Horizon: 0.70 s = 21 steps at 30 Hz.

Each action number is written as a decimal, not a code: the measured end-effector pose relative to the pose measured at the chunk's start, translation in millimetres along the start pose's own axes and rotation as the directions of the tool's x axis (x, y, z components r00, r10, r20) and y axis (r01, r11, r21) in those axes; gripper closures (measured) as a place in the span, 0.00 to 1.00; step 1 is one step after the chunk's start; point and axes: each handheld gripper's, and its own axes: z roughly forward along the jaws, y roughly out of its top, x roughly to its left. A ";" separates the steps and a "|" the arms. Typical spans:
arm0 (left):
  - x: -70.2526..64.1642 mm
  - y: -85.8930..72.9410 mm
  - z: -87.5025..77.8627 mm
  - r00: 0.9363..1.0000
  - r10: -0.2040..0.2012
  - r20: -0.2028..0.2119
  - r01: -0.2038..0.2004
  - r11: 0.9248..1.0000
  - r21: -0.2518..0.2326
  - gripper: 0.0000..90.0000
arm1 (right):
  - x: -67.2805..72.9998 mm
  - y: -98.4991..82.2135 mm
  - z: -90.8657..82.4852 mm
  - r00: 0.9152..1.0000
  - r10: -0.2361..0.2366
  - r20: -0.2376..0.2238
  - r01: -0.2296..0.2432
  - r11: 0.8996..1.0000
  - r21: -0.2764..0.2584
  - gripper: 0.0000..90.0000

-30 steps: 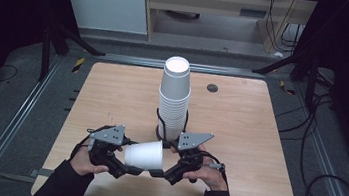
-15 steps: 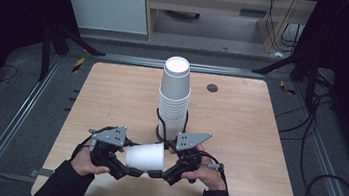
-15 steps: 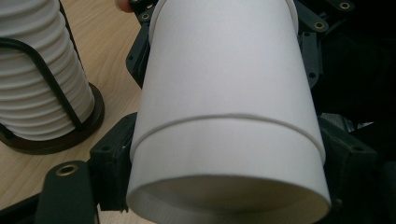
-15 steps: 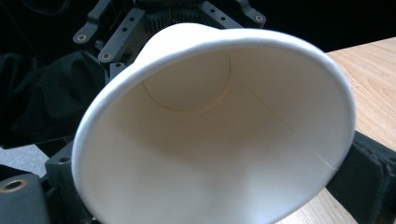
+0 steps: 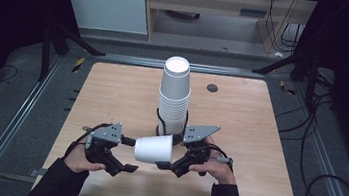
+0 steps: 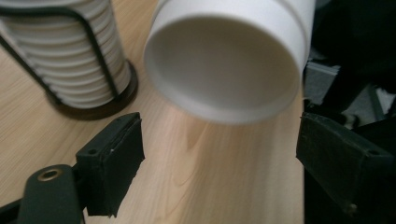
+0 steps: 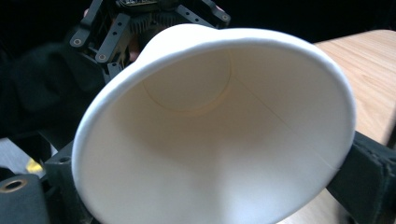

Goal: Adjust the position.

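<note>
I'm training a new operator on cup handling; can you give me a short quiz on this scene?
1. True or false: the stack of cups lies flat on its side.
2. Which claw grips the loose cup, left or right?
3. Fill in: the left claw stands ___.
Key: 1 false, it stands upright in a wire holder. 2 right claw, at the rim; its jaws have just been closing. 3 open, off the cup.

A single white paper cup (image 5: 154, 149) lies on its side, held off the wooden table (image 5: 113, 90) at its rim end by the right gripper (image 5: 174, 165). The left gripper (image 5: 127, 155), jaws apart, sits at the cup's base end. A cup stack (image 5: 174, 95) stands upright just behind.
</note>
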 end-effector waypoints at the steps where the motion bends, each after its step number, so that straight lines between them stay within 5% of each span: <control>1: 1.1 -1.1 1.3 1.000 -0.001 -0.001 0.001 1.000 0.011 0.16 | -1.3 3.2 -1.1 1.000 -0.007 0.008 0.007 1.000 0.021 0.07; 6: 3.6 -5.6 10.3 1.000 0.001 0.004 -0.002 0.997 0.074 0.15 | -5.4 16.3 0.6 0.999 -0.045 0.016 0.043 0.990 0.136 0.07; 11: 3.4 -6.4 14.5 1.000 0.014 -0.006 -0.014 0.995 0.104 0.14 | -6.7 24.3 12.2 0.997 -0.080 -0.002 0.077 0.964 0.255 0.07; 21: -2.4 -2.9 17.6 0.998 0.056 -0.021 -0.053 0.990 0.134 0.14 | -3.2 33.2 36.0 0.993 -0.105 -0.054 0.117 0.925 0.363 0.07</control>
